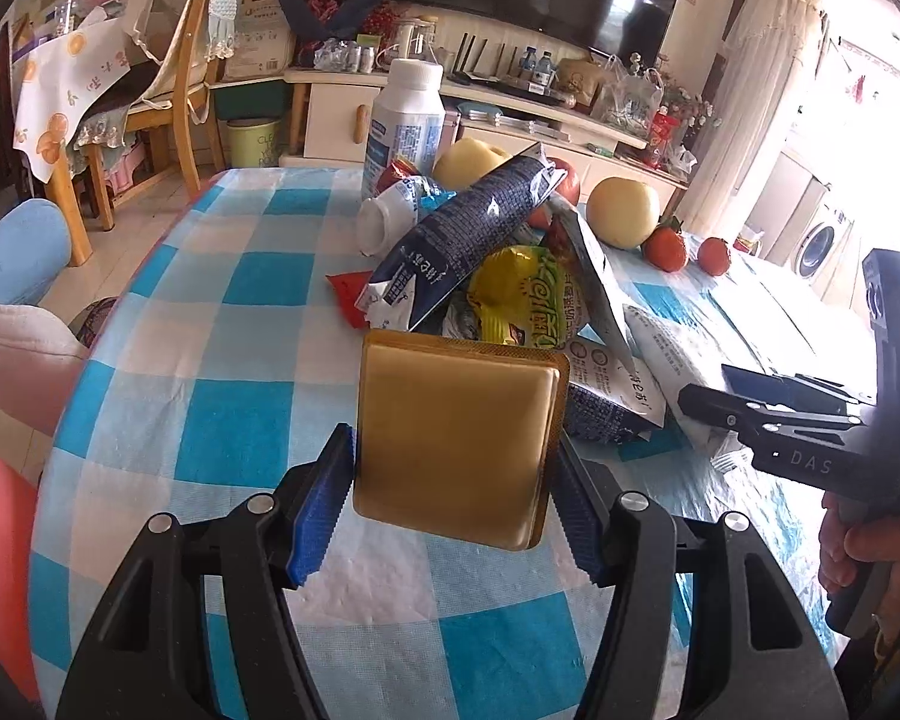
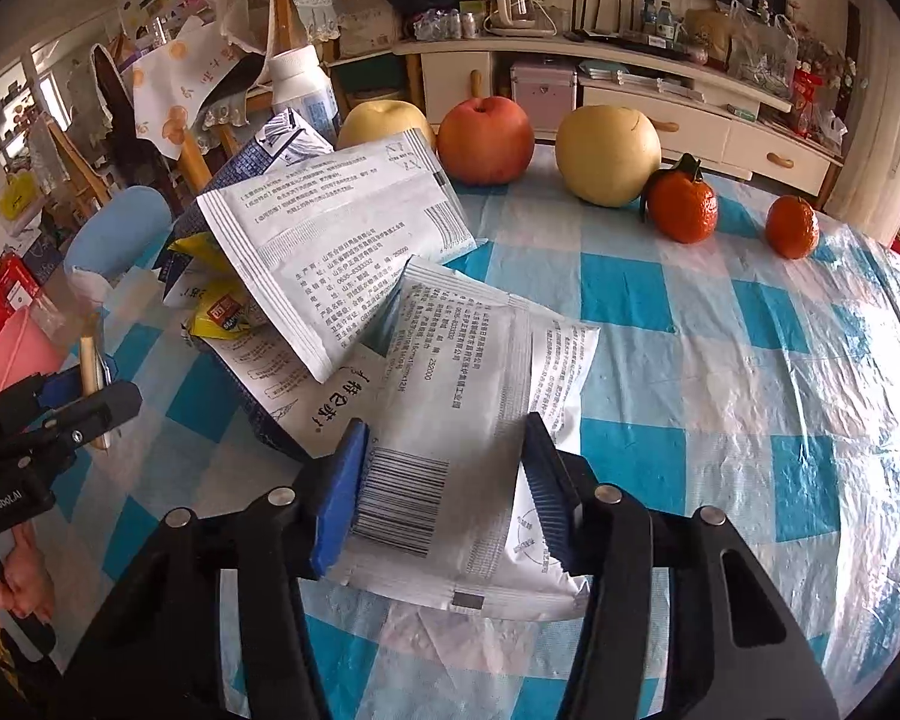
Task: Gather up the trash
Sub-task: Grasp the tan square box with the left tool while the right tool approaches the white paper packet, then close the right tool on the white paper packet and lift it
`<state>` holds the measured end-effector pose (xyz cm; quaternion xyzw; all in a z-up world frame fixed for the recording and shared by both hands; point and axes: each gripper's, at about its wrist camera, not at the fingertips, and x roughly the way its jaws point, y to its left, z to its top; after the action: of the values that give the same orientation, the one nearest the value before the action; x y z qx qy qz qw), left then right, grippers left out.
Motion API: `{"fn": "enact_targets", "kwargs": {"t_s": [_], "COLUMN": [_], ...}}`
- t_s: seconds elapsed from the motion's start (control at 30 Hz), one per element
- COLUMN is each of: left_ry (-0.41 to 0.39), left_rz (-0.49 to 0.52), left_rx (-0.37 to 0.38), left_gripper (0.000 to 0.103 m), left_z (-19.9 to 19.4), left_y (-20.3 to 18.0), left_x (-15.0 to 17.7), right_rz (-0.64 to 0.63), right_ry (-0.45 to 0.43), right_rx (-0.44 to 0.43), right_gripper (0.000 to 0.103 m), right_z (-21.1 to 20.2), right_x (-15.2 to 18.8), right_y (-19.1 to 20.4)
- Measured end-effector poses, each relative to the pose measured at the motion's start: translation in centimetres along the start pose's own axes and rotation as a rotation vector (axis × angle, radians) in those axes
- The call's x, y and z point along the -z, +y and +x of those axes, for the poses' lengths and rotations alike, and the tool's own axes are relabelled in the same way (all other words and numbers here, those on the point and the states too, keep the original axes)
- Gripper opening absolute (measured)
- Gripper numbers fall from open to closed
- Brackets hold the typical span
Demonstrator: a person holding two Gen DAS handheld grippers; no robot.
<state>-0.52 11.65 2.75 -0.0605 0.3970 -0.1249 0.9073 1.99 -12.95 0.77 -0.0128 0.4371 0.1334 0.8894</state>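
The checked tablecloth [image 2: 720, 360] lies mostly bare at the right of the right wrist view, with the trash pile [image 1: 498, 264] heaped toward the table's far side near the upright white bottle [image 1: 405, 120] and the fruit. The left gripper [image 1: 450, 492] clenches a flat gold tray [image 1: 456, 438], lifted clear of the cloth at frame centre. The right gripper [image 2: 444, 480] pinches a white printed sachet [image 2: 468, 450], bowing it between the pads at lower centre.

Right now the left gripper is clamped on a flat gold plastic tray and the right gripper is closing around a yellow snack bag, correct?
Not quite. The left gripper does hold the flat gold plastic tray, but the right gripper has a white printed sachet with a barcode between its fingers, not the yellow bag. The right wrist view shows it.
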Motion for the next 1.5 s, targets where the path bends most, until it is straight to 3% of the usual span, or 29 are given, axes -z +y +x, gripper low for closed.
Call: {"fn": "enact_targets", "kwargs": {"t_s": [0.17, 0.2, 0.23, 0.3, 0.43, 0.57, 0.63, 0.97, 1.5], "left_ry": [0.000, -0.003, -0.007, -0.015, -0.014, -0.009, -0.009, -0.015, -0.101], "left_rz": [0.009, 0.006, 0.001, -0.007, -0.003, 0.010, 0.010, 0.008, -0.007], "left_rx": [-0.017, -0.018, -0.018, -0.014, -0.018, -0.026, -0.025, -0.030, -0.034], "left_gripper": [0.064, 0.064, 0.064, 0.064, 0.064, 0.064, 0.064, 0.064, 0.064], "left_z": [-0.1, -0.3, -0.4, -0.6, -0.8, -0.6, -0.6, -0.9, -4.1], "left_y": [0.3, 0.3, 0.4, 0.5, 0.5, 0.4, 0.3, 0.5, 1.4], "left_x": [0.0, -0.1, -0.1, -0.3, 0.0, 0.1, 0.1, 0.3, -0.1], "right_rz": [0.027, 0.038, 0.047, 0.065, 0.118, 0.191, 0.182, 0.135, 0.151], "right_ry": [-0.034, -0.043, -0.050, -0.043, 0.025, 0.023, 0.018, -0.015, -0.215], "right_rx": [-0.011, 0.002, 0.020, 0.031, 0.019, -0.032, -0.017, 0.022, 0.047], "right_gripper": [0.056, 0.066, 0.084, 0.093, 0.094, 0.094, 0.081, 0.073, 0.073], "right_z": [-0.3, -0.4, -0.4, 0.0, 2.0, 2.5, 2.4, 1.4, -5.3], "right_x": [0.3, 0.2, 0.1, 0.0, -0.1, -0.3, -0.3, 0.3, 0.6], "right_y": [-0.4, -0.6, -0.8, -1.3, -2.3, -3.2, -3.2, -2.5, -1.5]}}
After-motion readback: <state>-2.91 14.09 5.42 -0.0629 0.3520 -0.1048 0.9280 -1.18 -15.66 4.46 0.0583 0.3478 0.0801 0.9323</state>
